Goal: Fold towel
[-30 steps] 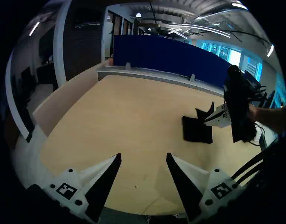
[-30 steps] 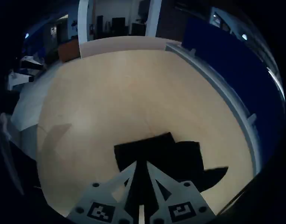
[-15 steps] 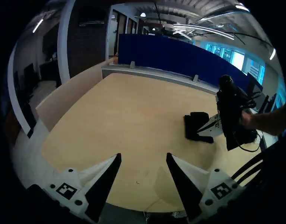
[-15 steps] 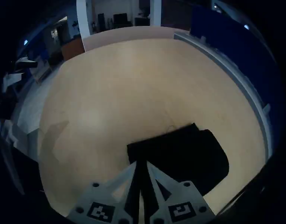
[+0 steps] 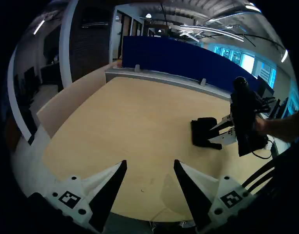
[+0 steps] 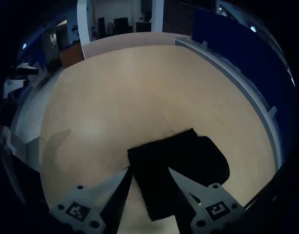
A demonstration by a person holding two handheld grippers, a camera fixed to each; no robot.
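Black cloth towel lies folded in a compact bundle on the light wooden table. In the left gripper view, the towel sits toward the right side of the table, short of its right edge.

Right claw: spread. Its two white fingers flank the near strip of the towel, one on each side. Whether either finger touches the cloth cannot be told. In the left gripper view, the right claw points left at the towel, and a hand grips the black body behind it.

Left claw: spread, with nothing between its fingers. It hangs over the near edge of the table, well apart from the towel.

A blue partition panel stands along the far edge of the table.
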